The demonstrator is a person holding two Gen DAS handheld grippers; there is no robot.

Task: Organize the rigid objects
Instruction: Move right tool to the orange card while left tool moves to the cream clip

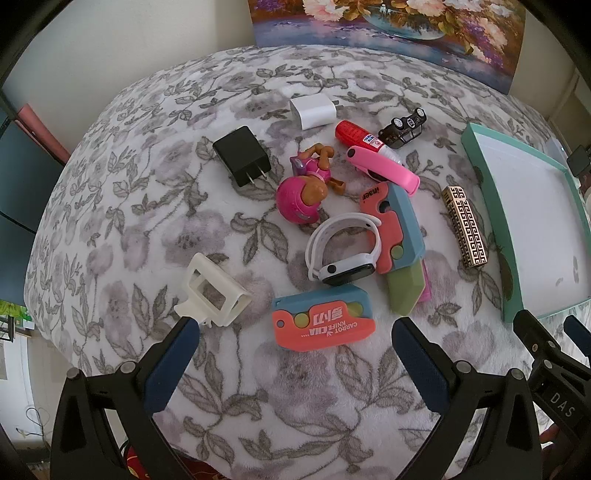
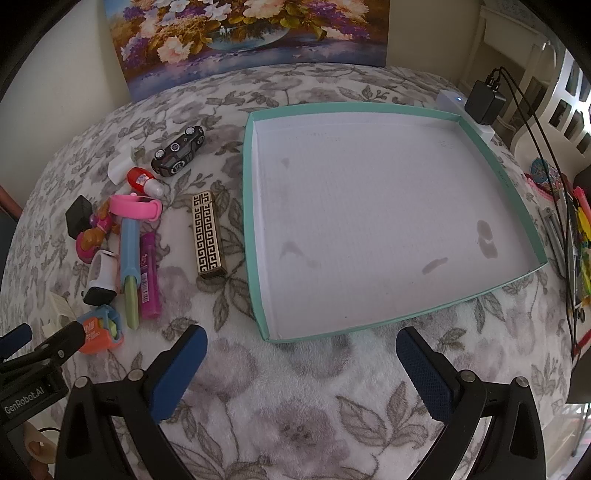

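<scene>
Small objects lie scattered on a floral blanket: an orange-and-blue carrot knife toy (image 1: 323, 323), a second one with a green blade (image 1: 397, 243), a white smartwatch (image 1: 343, 254), a pink doll (image 1: 310, 184), a black charger (image 1: 242, 155), a white charger (image 1: 314, 109), a white plastic bracket (image 1: 212, 295), a gold patterned case (image 1: 466, 226) (image 2: 208, 234). A teal tray (image 2: 253, 236) with a white floor stands empty at the right. My left gripper (image 1: 295, 347) is open just before the carrot knife. My right gripper (image 2: 301, 354) is open before the tray's front edge.
A red glue tube (image 1: 360, 136), pink band (image 1: 384, 168) and black toy car (image 1: 402, 129) lie at the back. A flower painting (image 2: 251, 33) leans on the wall. A black plug with cables (image 2: 484, 99) and colourful items (image 2: 581, 236) sit at the right edge.
</scene>
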